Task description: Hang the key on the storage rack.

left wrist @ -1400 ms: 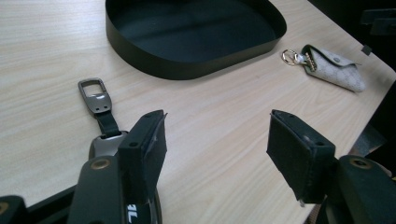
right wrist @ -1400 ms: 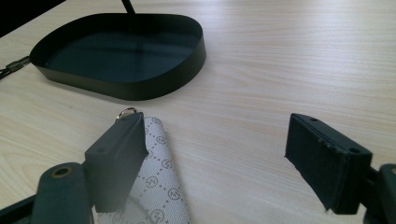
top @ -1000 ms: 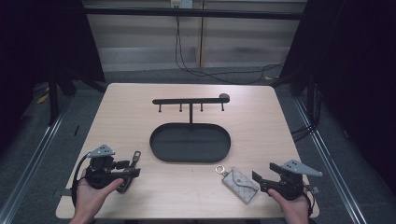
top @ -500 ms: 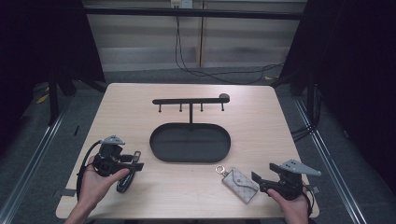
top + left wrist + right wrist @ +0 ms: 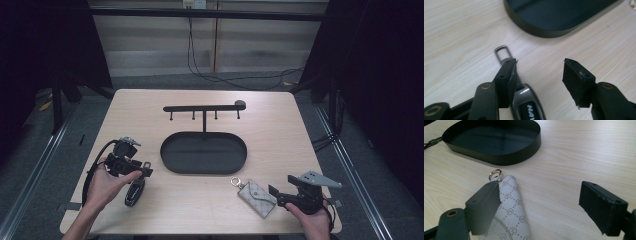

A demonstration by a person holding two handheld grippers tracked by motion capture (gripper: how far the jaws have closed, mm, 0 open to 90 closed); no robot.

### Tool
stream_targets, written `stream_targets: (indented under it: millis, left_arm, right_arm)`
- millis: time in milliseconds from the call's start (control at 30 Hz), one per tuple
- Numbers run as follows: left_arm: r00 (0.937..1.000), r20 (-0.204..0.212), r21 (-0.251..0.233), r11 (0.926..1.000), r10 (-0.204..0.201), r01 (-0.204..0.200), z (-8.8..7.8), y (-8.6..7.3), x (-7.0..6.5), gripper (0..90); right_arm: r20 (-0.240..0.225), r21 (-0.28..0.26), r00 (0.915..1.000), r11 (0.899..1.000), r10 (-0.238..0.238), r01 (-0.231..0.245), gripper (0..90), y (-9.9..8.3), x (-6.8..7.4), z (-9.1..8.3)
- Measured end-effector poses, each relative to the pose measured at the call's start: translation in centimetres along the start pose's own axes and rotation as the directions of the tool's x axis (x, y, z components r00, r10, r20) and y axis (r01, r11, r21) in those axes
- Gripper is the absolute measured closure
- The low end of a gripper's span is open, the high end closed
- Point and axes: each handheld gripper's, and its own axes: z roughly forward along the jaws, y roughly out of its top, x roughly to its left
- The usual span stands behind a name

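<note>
High view: on the pale wooden desk (image 5: 150, 107) a black oval tray (image 5: 204, 152) lies at the middle, with a black hook rack (image 5: 204, 108) of 4 pegs standing just behind it. The left tongs (image 5: 139, 170) hover at the near-left of the desk, just above a dark car key fob (image 5: 134, 193) whose long axis runs roughly toward and away from the person. The right tongs (image 5: 272, 196) sit at the near-right, their tips beside a grey patterned key pouch (image 5: 257, 198) that lies diagonally, its ring (image 5: 235, 182) pointing toward the tray. Each hand is the nearer one to its own item.

Left gripper view: the left tongs (image 5: 539, 72) stand apart, holding nothing. The fob (image 5: 529, 105) lies below and toward the left jaw, its metal loop (image 5: 502, 52) pointing ahead toward the tray (image 5: 559, 15). The left jaw covers the fob's neck, and the frame's bottom edge cuts off its body, so its lettering can't be read whole.

Right gripper view: the right tongs (image 5: 540, 202) are wide apart and empty. The pouch (image 5: 511, 207) lies under the left jaw, not centred between the 2, its long axis pointing ahead to the ring (image 5: 495, 174) and the tray (image 5: 499, 135). Its near end is blurred and cut off.
</note>
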Motion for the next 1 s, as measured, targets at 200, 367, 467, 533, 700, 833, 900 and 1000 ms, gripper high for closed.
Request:
stream_targets:
  millis: [200,367,467,533,700,833,900,1000]
  left_arm:
    - [0.9996,-0.02,0.058,0.9981,-0.021,0.022,0.3,0.7,1.0,49.2]
    - [0.9993,-0.016,0.115,0.9927,-0.034,0.036,0.8,1.1,1.3,54.3]
    - [0.9991,-0.021,0.151,0.9877,-0.038,0.041,1.2,1.5,1.6,54.2]
    - [0.9984,-0.034,0.166,0.9849,-0.045,0.05,1.5,1.8,1.8,53.1]
    - [0.9969,-0.068,0.227,0.9725,-0.038,0.053,2.5,2.3,2.3,54.2]
    - [0.9963,-0.067,0.259,0.9634,-0.055,0.07,3.0,2.5,2.5,53.3]
    - [0.996,-0.066,0.266,0.9609,-0.06,0.075,3.1,2.7,2.7,52.8]
    - [0.9944,-0.066,0.277,0.956,-0.082,0.097,3.5,3.1,3.0,53.5]
  right_arm:
    - [-0.003,0.008,0.9999,1.0,-0.01,0.01,16.6,0.0,0.1,0.1]
    - [-0.009,0.012,0.9999,1.0,-0.011,0.012,16.4,0.0,0.1,0.2]
    - [-0.01,0.019,0.9999,1.0,-0.01,0.01,16.4,0.0,0.1,0.2]
    - [-0.012,0.02,0.9998,1.0,-0.012,0.013,16.4,0.0,0.1,0.3]
    - [-0.012,0.025,0.9998,1.0,-0.015,0.015,16.4,0.0,0.1,0.3]
    - [-0.013,0.032,0.9998,0.999,-0.015,0.016,16.4,0.0,0.1,0.4]
    - [-0.014,0.033,0.9998,0.999,-0.015,0.015,16.4,0.0,0.2,0.4]
    - [-0.014,0.033,0.9998,0.999,-0.015,0.016,16.4,-0.1,0.2,0.4]
